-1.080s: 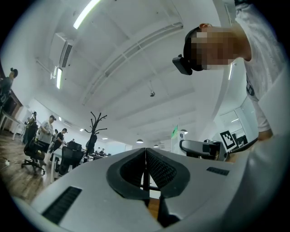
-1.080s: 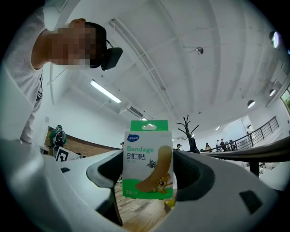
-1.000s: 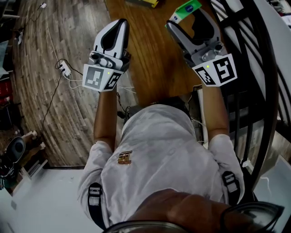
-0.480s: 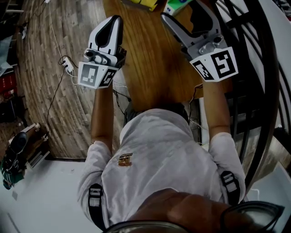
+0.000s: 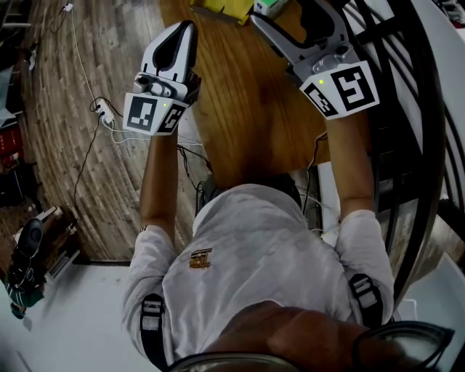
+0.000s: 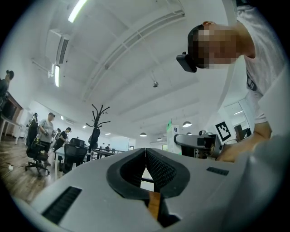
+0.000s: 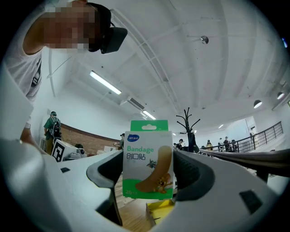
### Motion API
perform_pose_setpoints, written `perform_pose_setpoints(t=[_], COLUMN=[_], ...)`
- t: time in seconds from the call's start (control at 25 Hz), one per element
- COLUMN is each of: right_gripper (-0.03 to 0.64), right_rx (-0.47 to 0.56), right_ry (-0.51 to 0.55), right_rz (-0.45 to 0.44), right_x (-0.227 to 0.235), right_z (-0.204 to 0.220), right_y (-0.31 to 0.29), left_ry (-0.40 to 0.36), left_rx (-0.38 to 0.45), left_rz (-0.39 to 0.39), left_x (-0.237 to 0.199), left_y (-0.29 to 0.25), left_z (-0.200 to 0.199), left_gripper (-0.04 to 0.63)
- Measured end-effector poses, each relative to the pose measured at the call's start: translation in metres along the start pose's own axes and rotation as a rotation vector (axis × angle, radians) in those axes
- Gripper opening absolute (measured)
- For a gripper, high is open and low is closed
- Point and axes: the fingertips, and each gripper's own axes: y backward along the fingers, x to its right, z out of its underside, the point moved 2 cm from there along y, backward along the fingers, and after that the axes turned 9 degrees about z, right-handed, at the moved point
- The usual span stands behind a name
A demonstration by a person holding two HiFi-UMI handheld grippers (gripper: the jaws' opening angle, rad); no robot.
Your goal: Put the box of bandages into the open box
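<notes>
Holding the box of bandages (image 7: 148, 158) pinched upright between the fingers (image 7: 105, 170) of the right gripper (image 7: 149, 174), printed face turned toward that gripper's camera and hanging tab uppermost, above the far part of the wooden bench (image 5: 251, 109). Idling with the left gripper (image 6: 146, 156) over the bench's left edge, fingers pressed together on nothing. Judging the step in hand to be the carry toward the yellow box (image 5: 218, 9) lying at the bench's far edge, just left of the held pack in the head view and showing below it in the right gripper view. Taking that for the open box, though seeing too little of it for confirming the opening. For doing the step well, probably: bringing the pack squarely over the opening before lowering, tipping it for a narrow-edge-first entry, avoiding any catch of the broad face on a wall or flap, lowering right down to a rest inside, and only then spreading the fingers. Minding the light cardboard, likely denting under a hard squeeze and slipping under a slack one. Leaving the left gripper free for steadying the yellow box against any sliding on the smooth wood.
</notes>
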Motion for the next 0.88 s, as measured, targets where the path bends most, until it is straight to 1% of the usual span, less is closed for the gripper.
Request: perform_pose_setpoints(t=[0.16, 0.24, 0.36, 0.48, 0.64, 0.88], right_gripper=[0.314, 0.314, 0.314, 0.314, 0.314, 0.314], right_rx=[-0.036, -0.063, -0.119, -0.171, -0.235, -0.364], right_ry=[0.018, 0.023, 0.026, 0.044, 0.056, 0.094], right_rz=[-0.006, -0.011, -0.013, -0.02, -0.031, -0.042], right_x=[-0.002, 0.002, 0.014, 0.015, 0.015, 0.019], right_z=[0.012, 0.025, 0.052, 0.074, 0.098, 0.136], right_y=[-0.02, -0.038, -0.071, -0.088, -0.114, -0.157], left_ry=[0.004, 0.005, 0.01, 0.018, 0.022, 0.037], left_rx=[-0.005, -0.012, -0.026, -0.033, -0.047, -0.072], left_rz=[0.011, 0.012, 0.003, -0.007, -0.013, -0.021], left_x=[-0.013, -0.028, -0.056, -0.069, -0.089, -0.123], left_y=[-0.001, -0.005, -0.014, -0.013, -0.011, -0.011], left_z=[0.007, 0.016, 0.035, 0.051, 0.063, 0.079], left_gripper=[0.02, 0.02, 0.02, 0.02, 0.02, 0.02])
